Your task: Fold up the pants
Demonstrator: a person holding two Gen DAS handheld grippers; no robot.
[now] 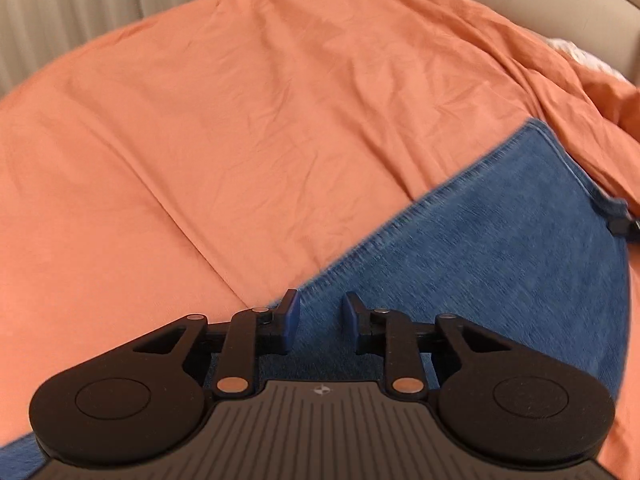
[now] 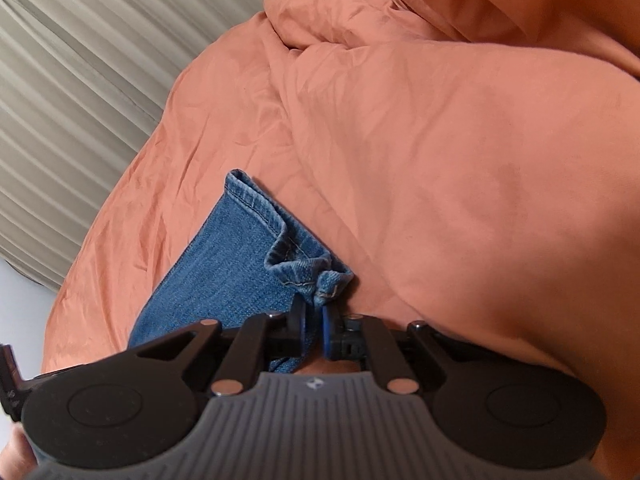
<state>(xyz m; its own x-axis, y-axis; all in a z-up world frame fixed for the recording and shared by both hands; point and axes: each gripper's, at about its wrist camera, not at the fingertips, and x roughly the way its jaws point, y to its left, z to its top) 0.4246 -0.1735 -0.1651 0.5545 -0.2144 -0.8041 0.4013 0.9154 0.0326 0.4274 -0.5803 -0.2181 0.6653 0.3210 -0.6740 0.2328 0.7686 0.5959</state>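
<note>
Blue denim pants [image 1: 480,260] lie spread on an orange bed sheet [image 1: 240,120], one straight edge running diagonally across the left wrist view. My left gripper [image 1: 320,314] hovers over that edge near the lower end. Its blue pads stand apart, with flat denim showing in the gap and no fabric pinched. In the right wrist view a leg of the pants [image 2: 224,264] ends in a crumpled hem [image 2: 308,268]. My right gripper [image 2: 314,316] is shut on a bunched bit of that hem. A black piece [image 1: 622,224] sits at the far corner of the pants.
The orange sheet [image 2: 440,160] bunches into rumpled folds [image 2: 340,12] at the far end. A pleated beige curtain [image 2: 80,60] hangs along the bed's far side. A beige headboard [image 1: 580,8] and a white pillow [image 1: 580,54] sit at the upper right.
</note>
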